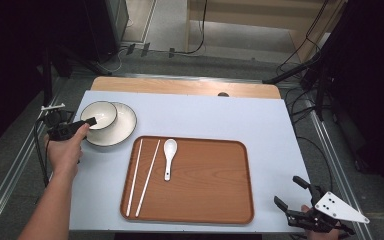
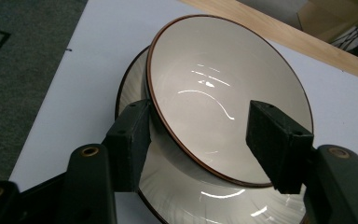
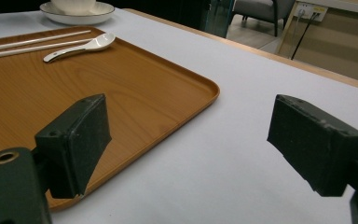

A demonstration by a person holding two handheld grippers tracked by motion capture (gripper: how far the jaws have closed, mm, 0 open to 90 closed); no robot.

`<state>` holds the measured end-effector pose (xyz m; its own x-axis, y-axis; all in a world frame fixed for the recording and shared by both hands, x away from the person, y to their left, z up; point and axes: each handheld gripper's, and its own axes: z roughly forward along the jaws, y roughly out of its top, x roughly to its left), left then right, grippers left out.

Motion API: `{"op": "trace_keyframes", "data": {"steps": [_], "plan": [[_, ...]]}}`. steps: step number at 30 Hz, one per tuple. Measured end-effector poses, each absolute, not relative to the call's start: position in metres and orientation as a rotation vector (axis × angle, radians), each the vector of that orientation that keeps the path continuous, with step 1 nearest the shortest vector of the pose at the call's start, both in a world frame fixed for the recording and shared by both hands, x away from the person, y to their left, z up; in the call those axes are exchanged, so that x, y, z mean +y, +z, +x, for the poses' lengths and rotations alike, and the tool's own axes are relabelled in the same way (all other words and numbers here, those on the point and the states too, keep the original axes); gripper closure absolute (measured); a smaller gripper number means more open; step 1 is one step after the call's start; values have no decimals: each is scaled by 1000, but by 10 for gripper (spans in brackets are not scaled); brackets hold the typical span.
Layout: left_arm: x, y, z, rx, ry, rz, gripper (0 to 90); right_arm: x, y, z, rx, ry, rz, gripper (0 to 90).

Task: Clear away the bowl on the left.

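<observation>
black fingers [image 2: 130, 140], grey triangular plate [image 1: 341, 208]

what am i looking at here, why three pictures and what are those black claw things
A person sits at a table holding a hand-held gripper in each hand; the black blocks are their jaws. The high view looks down from above. The other two come from cameras riding on each gripper. On the table sit a wooden tray with a pair of chopsticks and a white spoon, plus a bowl standing on a plate. The left gripper has its jaws either side of the bowl's rim, one outside, one inside, not yet pressing. The right gripper is open, holding nothing.
</observation>
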<state>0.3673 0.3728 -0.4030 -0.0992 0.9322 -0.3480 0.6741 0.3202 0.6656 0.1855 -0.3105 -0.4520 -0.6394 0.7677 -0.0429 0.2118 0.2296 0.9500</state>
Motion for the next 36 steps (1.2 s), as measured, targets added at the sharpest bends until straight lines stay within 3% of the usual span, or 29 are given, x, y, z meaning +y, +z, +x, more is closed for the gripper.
{"op": "trace_keyframes", "data": {"steps": [9, 28, 36], "plan": [[375, -412, 377, 1962, 403, 1377, 539, -311, -452, 185, 1999, 1413, 891, 131], [370, -423, 391, 2087, 348, 1327, 602, -311, -454, 186, 2003, 1407, 893, 131], [372, -423, 394, 2142, 313, 1279, 685, -311, -454, 185, 2009, 1403, 886, 131]]}}
